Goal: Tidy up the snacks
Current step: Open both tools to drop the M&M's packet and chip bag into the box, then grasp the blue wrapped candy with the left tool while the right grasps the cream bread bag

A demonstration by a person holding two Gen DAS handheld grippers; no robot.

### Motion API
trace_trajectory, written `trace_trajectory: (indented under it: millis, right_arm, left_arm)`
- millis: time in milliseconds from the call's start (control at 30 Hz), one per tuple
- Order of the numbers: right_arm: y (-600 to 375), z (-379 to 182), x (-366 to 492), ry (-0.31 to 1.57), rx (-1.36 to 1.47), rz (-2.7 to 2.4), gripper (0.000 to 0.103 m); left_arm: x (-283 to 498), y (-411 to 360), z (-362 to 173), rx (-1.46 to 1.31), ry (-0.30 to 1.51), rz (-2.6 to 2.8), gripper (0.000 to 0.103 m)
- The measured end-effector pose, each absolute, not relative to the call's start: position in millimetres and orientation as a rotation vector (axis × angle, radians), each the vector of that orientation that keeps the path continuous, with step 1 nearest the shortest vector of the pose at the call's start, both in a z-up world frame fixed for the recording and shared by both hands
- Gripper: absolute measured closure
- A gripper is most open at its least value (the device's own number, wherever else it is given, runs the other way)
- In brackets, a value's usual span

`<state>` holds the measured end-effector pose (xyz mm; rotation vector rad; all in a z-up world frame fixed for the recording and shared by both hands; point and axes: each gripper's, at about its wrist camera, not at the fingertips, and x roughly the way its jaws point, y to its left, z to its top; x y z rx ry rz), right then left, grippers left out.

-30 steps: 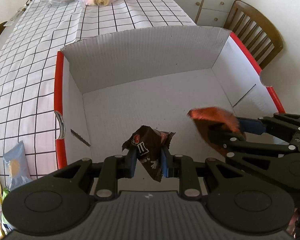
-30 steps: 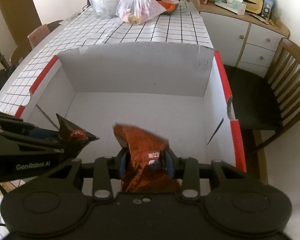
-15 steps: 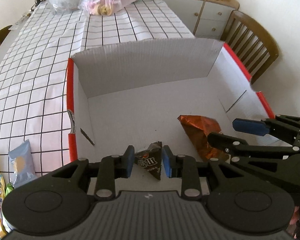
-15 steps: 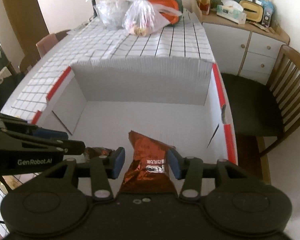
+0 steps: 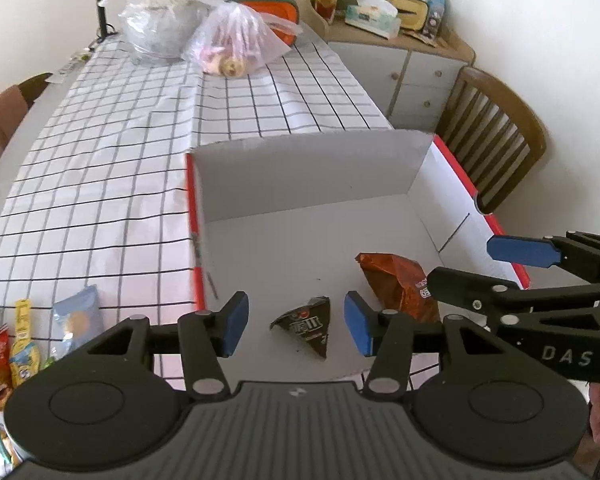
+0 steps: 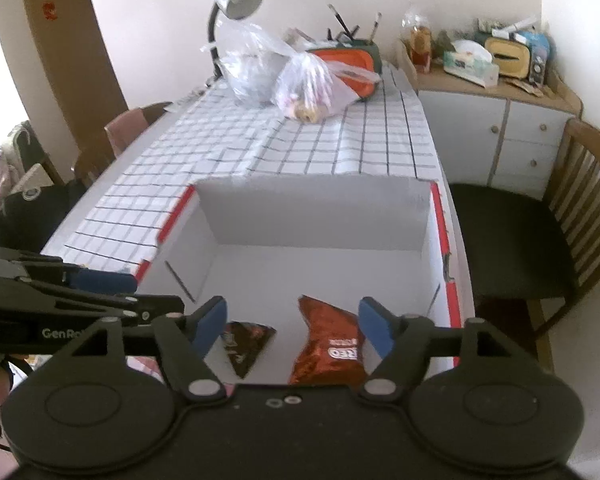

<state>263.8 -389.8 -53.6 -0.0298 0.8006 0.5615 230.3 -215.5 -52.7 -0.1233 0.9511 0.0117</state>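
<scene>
A white cardboard box (image 5: 300,176) with a red rim stands on the checked tablecloth. On its floor lie a dark brown M&M's packet (image 5: 306,326) and an orange-brown Oreo packet (image 5: 396,284). My left gripper (image 5: 296,322) hovers above the M&M's packet with its jaws opening, and the blue pads are clear of it. From the right, my right gripper (image 5: 496,268) reaches in over the box edge. In the right wrist view my right gripper (image 6: 292,326) hangs over the Oreo packet (image 6: 328,344), jaws opening and not touching it. The M&M's packet (image 6: 246,342) lies to its left, below the left gripper (image 6: 140,292).
Several snack packets (image 5: 76,320) lie on the tablecloth left of the box. Plastic bags (image 5: 236,44) and a desk lamp (image 6: 236,4) stand at the table's far end. A wooden chair (image 5: 496,136) and a cluttered cabinet (image 5: 412,72) are on the right.
Both grippers opened and let go of their packets, which now lie on the box floor. Both grippers rose and drew back from the box.
</scene>
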Motion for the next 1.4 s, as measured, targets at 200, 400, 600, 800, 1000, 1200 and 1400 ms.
trace_trajectory:
  millis: [200, 400, 600, 800, 1000, 1200, 1400]
  right_arm:
    - [-382, -35, 245, 0.746, -0.026, 0.616, 0.014]
    - [-364, -25, 222, 0.716, -0.029, 0.672, 0.007]
    - [-337, -23, 201, 0.724, -0.031, 0.698, 0.002]
    - [-302, -32, 181, 0.763, -0.026, 0.677, 0.001]
    - [-266, -47, 164, 0.820, -0.004, 0.666, 0.001]
    - [-232, -62, 154, 0.871, 0.006, 0.652, 0.001]
    - [-197, -86, 142, 0.938, -0.019, 0.652, 0.002]
  left_arm:
    - [204, -199, -37, -0.155, 0.899, 0.044, 0.043]
    - [172, -178, -28, -0.184, 0.857, 0.086, 0.037]
    - [145, -152, -28, -0.203, 0.845, 0.111, 0.032]
    - [117, -111, -35, -0.224, 0.862, 0.142, 0.028]
    - [88, -55, -42, -0.232, 0.884, 0.188, 0.028]
    - [68, -6, -52, -0.222, 0.913, 0.207, 0.028]
    - [53, 29, -69, -0.219, 0.950, 0.217, 0.028]
